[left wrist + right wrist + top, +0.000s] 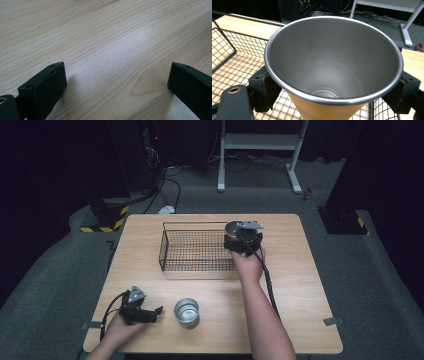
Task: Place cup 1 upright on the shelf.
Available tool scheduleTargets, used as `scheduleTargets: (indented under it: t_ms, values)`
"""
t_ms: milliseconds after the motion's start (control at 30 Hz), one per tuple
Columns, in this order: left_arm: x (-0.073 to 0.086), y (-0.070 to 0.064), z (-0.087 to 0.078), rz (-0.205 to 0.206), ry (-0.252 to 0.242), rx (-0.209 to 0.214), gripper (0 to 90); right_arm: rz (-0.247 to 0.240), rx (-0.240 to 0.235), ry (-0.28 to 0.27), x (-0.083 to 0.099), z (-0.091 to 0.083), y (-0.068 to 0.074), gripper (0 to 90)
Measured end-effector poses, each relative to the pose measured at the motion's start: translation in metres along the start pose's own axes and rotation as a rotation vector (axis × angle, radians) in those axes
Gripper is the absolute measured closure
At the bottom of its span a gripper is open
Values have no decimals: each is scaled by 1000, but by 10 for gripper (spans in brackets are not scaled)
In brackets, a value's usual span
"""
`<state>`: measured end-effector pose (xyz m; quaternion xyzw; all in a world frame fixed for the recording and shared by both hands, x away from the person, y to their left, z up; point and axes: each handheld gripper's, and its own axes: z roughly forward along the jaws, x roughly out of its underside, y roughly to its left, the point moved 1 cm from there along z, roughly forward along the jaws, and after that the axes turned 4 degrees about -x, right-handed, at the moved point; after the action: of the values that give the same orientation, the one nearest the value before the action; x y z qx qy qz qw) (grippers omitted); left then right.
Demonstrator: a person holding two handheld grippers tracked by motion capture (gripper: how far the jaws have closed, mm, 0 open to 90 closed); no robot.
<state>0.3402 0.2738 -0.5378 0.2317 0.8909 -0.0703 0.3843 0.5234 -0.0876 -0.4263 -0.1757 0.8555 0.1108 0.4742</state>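
Observation:
My right gripper (239,239) is shut on an orange cup (332,65) with a steel lining, its jaws pressing both sides just below the rim. It holds the cup (234,228) upright and empty over the right end of a black wire basket (196,251). My left gripper (158,312) lies low at the table's front left and is open, with bare wood between its jaws (115,77). A second, plain steel cup (186,312) stands upright on the table just to the right of the left gripper's fingertips, apart from them.
The wooden table (300,285) has bare room to the right of the basket and along its front right. The basket's mesh floor (239,67) has nothing lying on it. Beyond the table are a white stand (260,142) and cables on the floor.

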Motion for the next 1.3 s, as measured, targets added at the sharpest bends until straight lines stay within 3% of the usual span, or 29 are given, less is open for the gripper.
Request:
scheduleTargets:
  t_ms: [667, 1300]
  values:
    - [0, 0, 0, 2, 1, -2, 25, 19, 13, 93, 14, 25, -2, 146]
    - [0, 0, 0, -1, 0, -1, 25, 14, 16, 124, 25, 32, -1, 145]
